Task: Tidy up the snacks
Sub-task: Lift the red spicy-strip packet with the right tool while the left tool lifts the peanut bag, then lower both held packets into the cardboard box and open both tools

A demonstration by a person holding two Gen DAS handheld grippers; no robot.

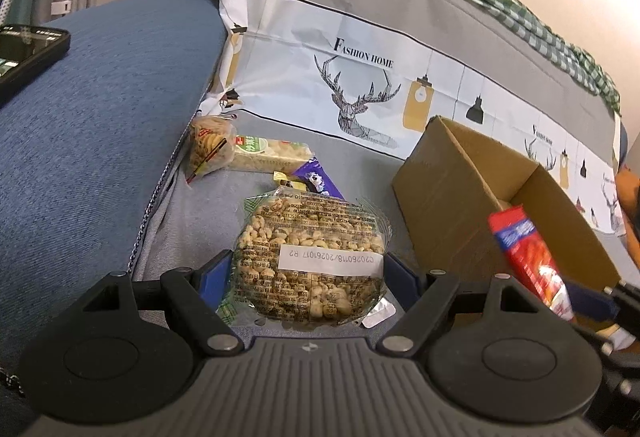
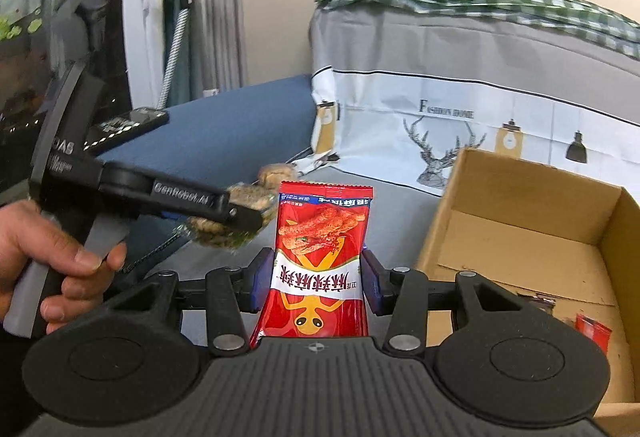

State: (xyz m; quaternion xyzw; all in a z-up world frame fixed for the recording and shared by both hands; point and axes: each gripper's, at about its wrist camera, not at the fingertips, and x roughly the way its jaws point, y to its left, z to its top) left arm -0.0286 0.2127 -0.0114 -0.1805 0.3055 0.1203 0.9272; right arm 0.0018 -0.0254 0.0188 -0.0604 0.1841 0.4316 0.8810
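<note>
My left gripper (image 1: 308, 277) is shut on a round clear pack of puffed grain cake (image 1: 312, 257), its blue pads against both sides. From the right wrist view that pack (image 2: 250, 197) hangs above the grey sofa seat in the left gripper (image 2: 244, 223). My right gripper (image 2: 318, 277) is shut on a red snack packet (image 2: 322, 261), held upright just left of an open cardboard box (image 2: 520, 237). In the left wrist view the red packet (image 1: 528, 257) stands at the near corner of the box (image 1: 460, 189).
A cookie bag (image 1: 208, 149), a rice cracker pack (image 1: 276, 153) and a purple packet (image 1: 318, 177) lie on the seat by the blue armrest (image 1: 100, 117). A phone (image 1: 28, 49) rests on the armrest. A small red packet (image 2: 594, 329) lies in the box. A person's hand (image 2: 52, 249) grips the left handle.
</note>
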